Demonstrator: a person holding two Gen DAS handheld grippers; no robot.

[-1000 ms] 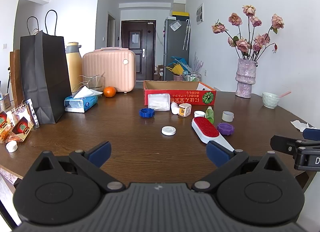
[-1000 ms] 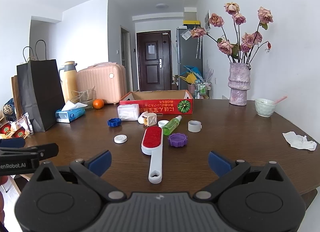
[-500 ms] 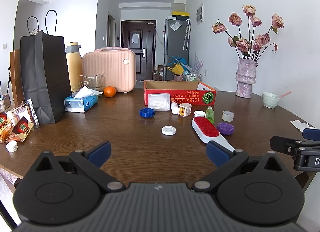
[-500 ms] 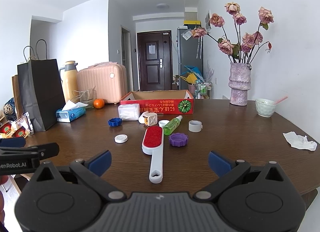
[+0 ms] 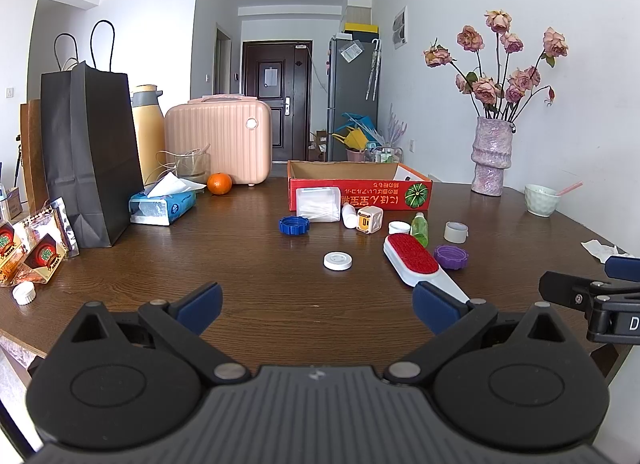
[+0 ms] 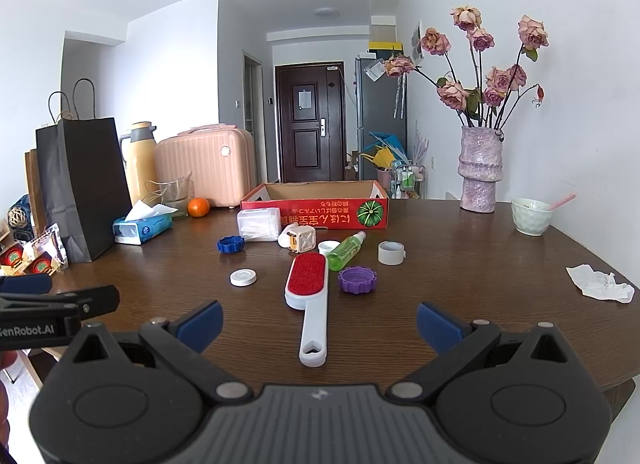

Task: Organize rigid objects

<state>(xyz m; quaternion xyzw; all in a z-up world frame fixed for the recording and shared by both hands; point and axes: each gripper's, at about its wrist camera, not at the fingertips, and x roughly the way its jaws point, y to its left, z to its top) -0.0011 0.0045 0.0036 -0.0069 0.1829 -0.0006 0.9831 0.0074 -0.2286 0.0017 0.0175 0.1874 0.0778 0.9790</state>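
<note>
Little of the task appears to be done. Far ahead of both grippers the red cardboard box (image 6: 316,207), the likely destination, is seen open-topped on the wooden table (image 6: 480,284); no sorted item can be made out inside it, though its floor is largely hidden by the near wall.

Directly ahead of the right gripper (image 6: 318,322), with its handle end lying between the spread fingers, the red lint brush (image 6: 308,296) is found flat on the table. Beyond it, just in front of the box, a clear plastic case (image 6: 259,224), a green bottle (image 6: 346,251), a small cube (image 6: 302,240) and a roll of tape (image 6: 391,252) are left loose. Smaller still, a purple cap (image 6: 357,280), a blue cap (image 6: 230,244) and a white lid (image 6: 243,277) are scattered nearer.

The left gripper (image 5: 316,304) is held wide open and empty, low over bare table; the right is likewise wide open, with nothing grasped. All collecting is judged still outstanding, the brush probably first.
</note>
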